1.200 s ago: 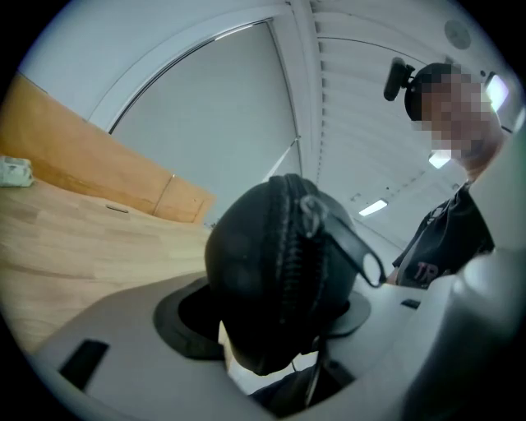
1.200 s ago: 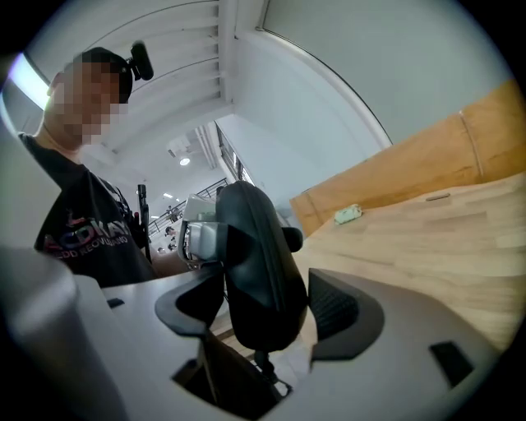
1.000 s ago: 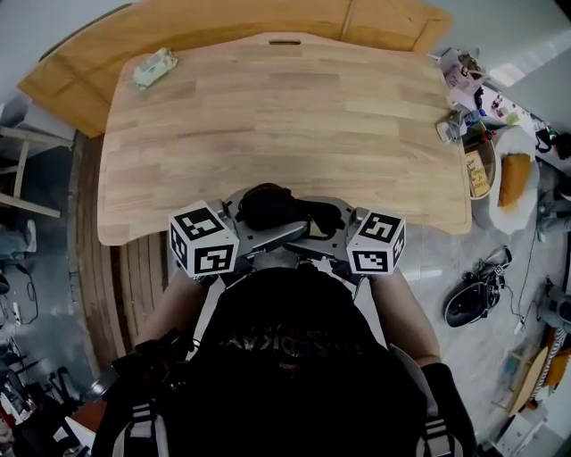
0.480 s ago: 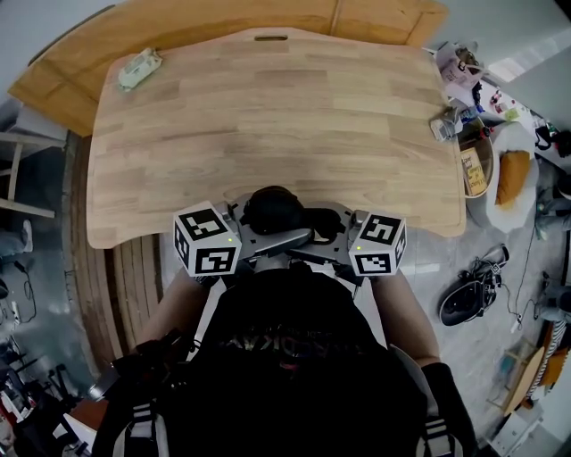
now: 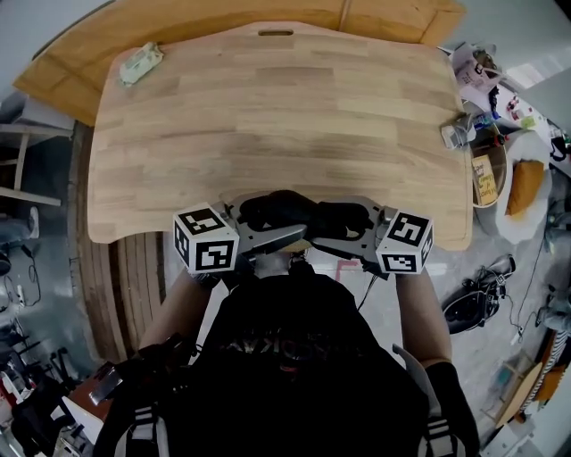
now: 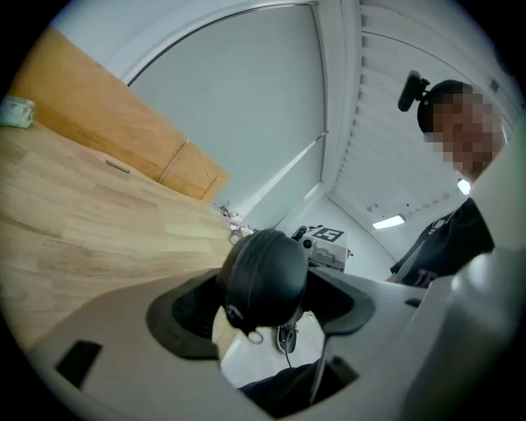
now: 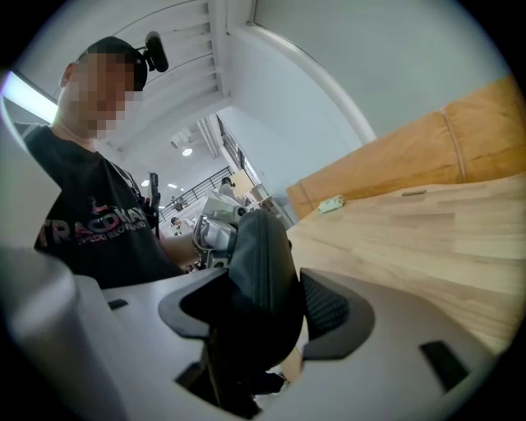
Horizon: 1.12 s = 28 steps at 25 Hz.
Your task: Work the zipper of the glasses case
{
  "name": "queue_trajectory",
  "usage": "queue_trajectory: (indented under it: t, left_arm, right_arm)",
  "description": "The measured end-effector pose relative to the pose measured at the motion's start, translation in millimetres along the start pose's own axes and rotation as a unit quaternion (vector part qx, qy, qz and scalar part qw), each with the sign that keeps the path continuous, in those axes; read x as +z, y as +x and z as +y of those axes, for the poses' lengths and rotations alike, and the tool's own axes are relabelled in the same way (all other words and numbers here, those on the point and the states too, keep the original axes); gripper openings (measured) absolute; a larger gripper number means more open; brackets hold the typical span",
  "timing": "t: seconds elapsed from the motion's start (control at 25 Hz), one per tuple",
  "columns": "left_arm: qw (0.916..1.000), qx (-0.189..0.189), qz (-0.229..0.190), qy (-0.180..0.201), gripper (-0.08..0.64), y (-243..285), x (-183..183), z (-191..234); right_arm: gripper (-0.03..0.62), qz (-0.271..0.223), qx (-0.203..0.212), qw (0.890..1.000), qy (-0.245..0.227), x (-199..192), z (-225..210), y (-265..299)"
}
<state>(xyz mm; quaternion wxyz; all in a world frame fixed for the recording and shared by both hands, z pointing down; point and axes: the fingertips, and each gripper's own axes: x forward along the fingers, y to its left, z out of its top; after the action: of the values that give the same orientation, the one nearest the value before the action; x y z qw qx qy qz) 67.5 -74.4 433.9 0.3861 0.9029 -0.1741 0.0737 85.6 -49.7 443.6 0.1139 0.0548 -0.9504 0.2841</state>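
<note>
A black glasses case [image 5: 303, 214] hangs over the near edge of the wooden table [image 5: 268, 116], spanning between my two grippers. My left gripper [image 5: 263, 223] has the case's rounded end [image 6: 265, 275] between its pads, and its jaws are opening. A small metal zipper pull ring [image 6: 255, 335] dangles under that end. My right gripper [image 5: 343, 223] holds the other end, seen edge-on [image 7: 261, 279], with both pads against it while its jaws are closing. The person's body hides what lies below the case.
A green-and-white packet [image 5: 141, 64] lies at the table's far left corner. Small clutter [image 5: 459, 134] sits at the right edge, beside a bin [image 5: 486, 174]. A wooden board [image 5: 223, 22] runs behind the table. Dark gear [image 5: 468, 299] lies on the floor to the right.
My right gripper has shifted to the right, and the case now stretches wider between the two grippers. The left gripper has stayed about where it was.
</note>
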Motion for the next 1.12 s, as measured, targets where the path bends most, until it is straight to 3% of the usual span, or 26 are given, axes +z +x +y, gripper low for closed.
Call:
queue_trajectory:
  t: [0.16, 0.28, 0.4, 0.48, 0.8, 0.96, 1.12]
  left_arm:
    - [0.9979, 0.059, -0.016, -0.023, 0.334, -6, 5, 30]
    - [0.9952, 0.097, 0.007, -0.008, 0.33, -7, -3, 42]
    - [0.9926, 0.115, 0.035, 0.012, 0.195, -2, -15, 40]
    - [0.9905, 0.128, 0.047, 0.015, 0.036, 2, -24, 40]
    - [0.9809, 0.188, 0.047, -0.017, 0.012, -16, -51, 37]
    - [0.9735, 0.222, 0.03, -0.047, 0.012, -38, -61, 41]
    - [0.9678, 0.242, 0.019, -0.068, 0.012, -53, -69, 45]
  right_arm:
    - [0.287, -0.015, -0.05, 0.999, 0.011, 1, -42, -29]
    - [0.287, 0.0, -0.149, 0.989, -0.021, 4, -96, -43]
    - [0.287, 0.07, -0.248, 0.959, -0.114, 2, -157, -40]
    - [0.287, 0.122, -0.286, 0.934, -0.178, 0, -198, -32]
    - [0.287, 0.26, -0.331, 0.837, -0.349, -1, -315, 16]
    - [0.288, 0.289, -0.334, 0.809, -0.387, -2, -345, 29]
    - [0.288, 0.299, -0.337, 0.801, -0.394, -5, -362, 33]
